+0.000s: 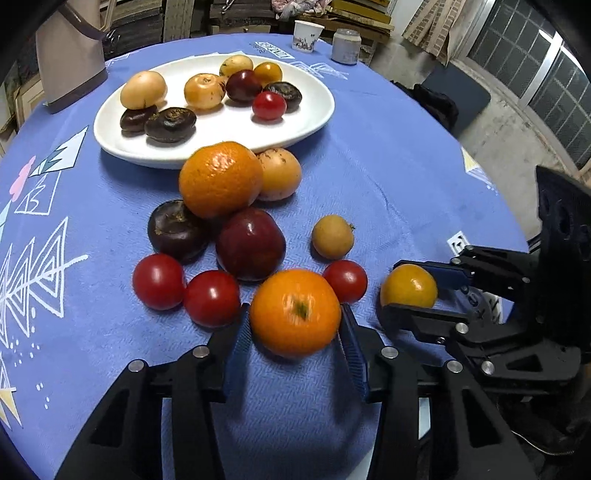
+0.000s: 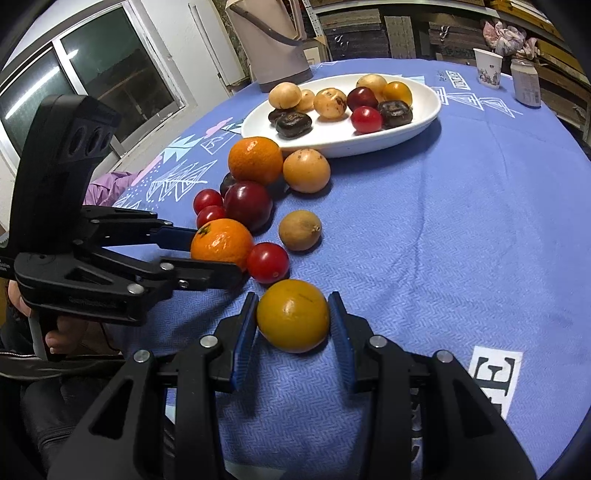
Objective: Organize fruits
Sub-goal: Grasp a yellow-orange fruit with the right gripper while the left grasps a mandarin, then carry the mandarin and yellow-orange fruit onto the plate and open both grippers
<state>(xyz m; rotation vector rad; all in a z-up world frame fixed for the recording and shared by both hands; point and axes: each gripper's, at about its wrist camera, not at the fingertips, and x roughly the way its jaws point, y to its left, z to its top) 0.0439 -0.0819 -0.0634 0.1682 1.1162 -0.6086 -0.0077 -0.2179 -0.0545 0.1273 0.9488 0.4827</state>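
Observation:
Between the blue pads of my left gripper (image 1: 295,314) sits an orange mandarin (image 1: 294,312) on the blue tablecloth, and both pads touch its sides. In the right wrist view that left gripper (image 2: 218,254) clamps the same mandarin (image 2: 221,242). My right gripper (image 2: 293,297) is shut on a yellow-orange fruit (image 2: 293,315), which rests on the cloth. Loose fruit lie beyond: a second mandarin (image 1: 221,179), a dark red plum (image 1: 250,243), red tomatoes (image 1: 159,281) and a small brown fruit (image 1: 332,236). The white plate (image 1: 229,125) at the back holds several fruits.
A beige kettle (image 1: 70,55) stands at the back left of the round table. A paper cup (image 1: 307,35) and a grey jar (image 1: 346,46) stand at the far edge. The table edge (image 1: 491,192) drops off to the right. A hand (image 2: 62,332) holds the left gripper's handle.

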